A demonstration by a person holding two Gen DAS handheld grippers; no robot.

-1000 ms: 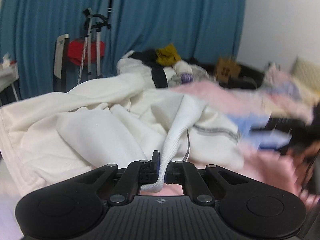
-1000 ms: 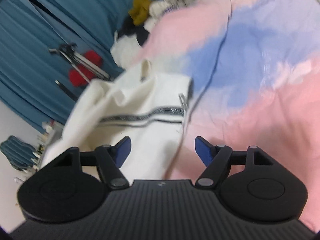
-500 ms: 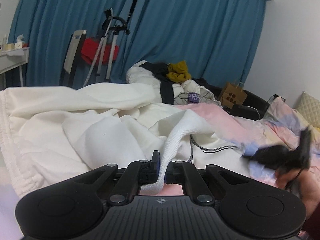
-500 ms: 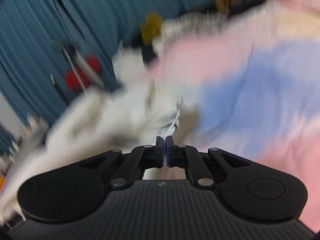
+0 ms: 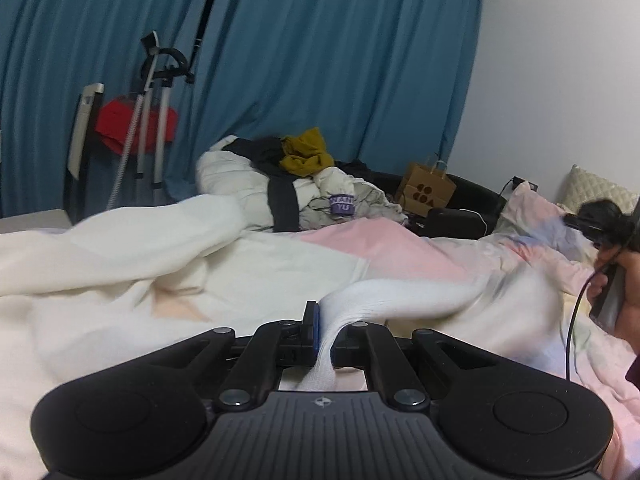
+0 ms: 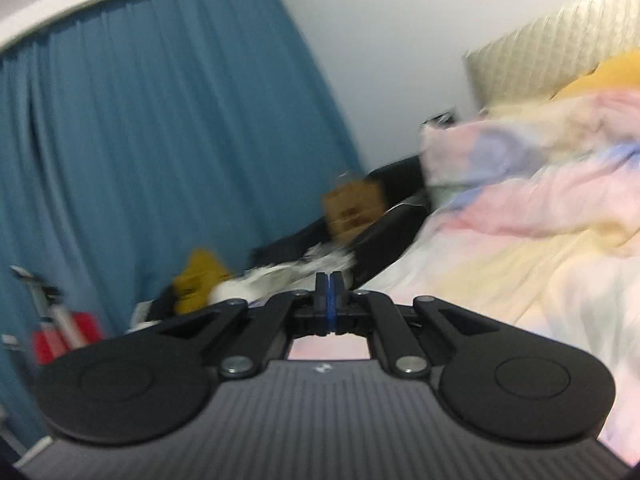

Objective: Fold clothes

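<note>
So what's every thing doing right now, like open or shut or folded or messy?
Left gripper: jaws shut on the white garment.
White garment: crumpled, not folded, a ribbed edge pinched.
Right gripper: jaws shut, nothing visible between them.
Clothes pile: heaped, unfolded.
Blue curtains: drawn closed.
Paper bag: standing upright.

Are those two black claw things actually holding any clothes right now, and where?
The left gripper pinches a ribbed edge of the white garment. The right gripper has its jaws shut, with nothing visible between them.
</note>
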